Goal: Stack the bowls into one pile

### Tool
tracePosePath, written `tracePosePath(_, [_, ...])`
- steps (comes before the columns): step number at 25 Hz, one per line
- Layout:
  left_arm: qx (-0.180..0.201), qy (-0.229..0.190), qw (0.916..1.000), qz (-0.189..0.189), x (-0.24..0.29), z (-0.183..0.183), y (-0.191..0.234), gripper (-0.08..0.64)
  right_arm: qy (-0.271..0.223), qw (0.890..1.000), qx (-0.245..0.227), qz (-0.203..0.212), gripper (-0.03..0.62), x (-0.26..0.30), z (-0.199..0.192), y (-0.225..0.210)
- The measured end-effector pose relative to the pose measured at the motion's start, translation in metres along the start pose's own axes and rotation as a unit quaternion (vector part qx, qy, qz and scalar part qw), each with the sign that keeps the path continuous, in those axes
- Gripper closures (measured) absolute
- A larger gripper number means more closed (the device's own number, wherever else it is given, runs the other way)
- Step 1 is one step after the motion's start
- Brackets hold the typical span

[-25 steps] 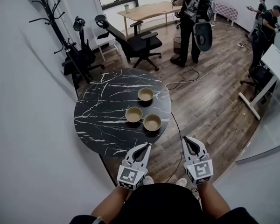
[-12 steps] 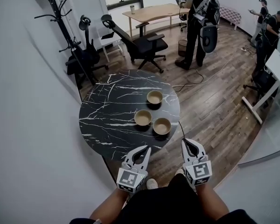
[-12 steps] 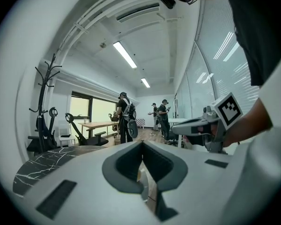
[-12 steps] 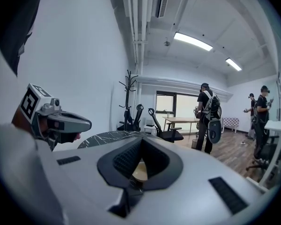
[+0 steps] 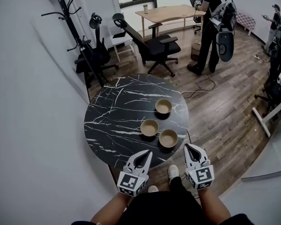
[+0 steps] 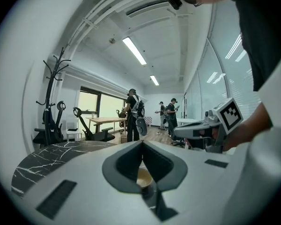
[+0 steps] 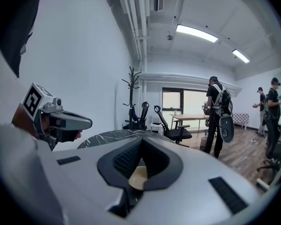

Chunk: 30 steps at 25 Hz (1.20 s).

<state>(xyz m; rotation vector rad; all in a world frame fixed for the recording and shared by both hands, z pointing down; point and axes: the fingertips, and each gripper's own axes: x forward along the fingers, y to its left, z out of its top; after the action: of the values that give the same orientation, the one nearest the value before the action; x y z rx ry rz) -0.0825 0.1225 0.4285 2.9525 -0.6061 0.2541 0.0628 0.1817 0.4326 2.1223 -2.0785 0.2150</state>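
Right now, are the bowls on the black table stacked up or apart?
Apart. The head view shows the far bowl, middle bowl and near bowl each sitting upright on the table, none inside another.

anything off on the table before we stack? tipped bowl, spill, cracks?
Nothing stands out. The far bowl, middle bowl and near bowl sit upright and apart on the marble table; no spill or damage shows. The left gripper and right gripper are shut and empty.

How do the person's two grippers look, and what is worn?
Both the left gripper and right gripper are light grey, with pointed jaws lined by dark ribbed pads. Each carries a cube of black-and-white square markers. The clothing is dark.
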Motion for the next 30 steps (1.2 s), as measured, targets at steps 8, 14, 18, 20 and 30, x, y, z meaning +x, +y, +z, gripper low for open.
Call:
tracePosePath(8, [-0.011, 0.013, 0.9984, 0.054, 0.031, -0.005, 0.034, 0.545, 0.027, 0.998, 0.007, 0.065, 0.583, 0.051, -0.013, -0.022])
tracePosePath(14, [-0.035, 0.022, 0.9961, 0.078, 0.060, -0.006, 0.047, 0.545, 0.065, 0.990, 0.002, 0.127, 0.583, 0.095, -0.028, -0.028])
tracePosePath(18, [-0.041, 0.033, 0.9938, 0.098, 0.069, -0.010, 0.058, 0.545, 0.079, 0.986, -0.006, 0.150, 0.583, 0.115, -0.036, -0.033])
tracePosePath(20, [-0.044, 0.038, 0.9924, 0.109, 0.071, -0.012, 0.062, 0.545, 0.088, 0.983, -0.009, 0.161, 0.583, 0.121, -0.042, -0.033])
tracePosePath(30, [-0.038, 0.057, 0.9842, 0.163, 0.080, -0.026, 0.061, 0.545, 0.130, 0.968, -0.012, 0.214, 0.581, 0.141, -0.079, -0.040])
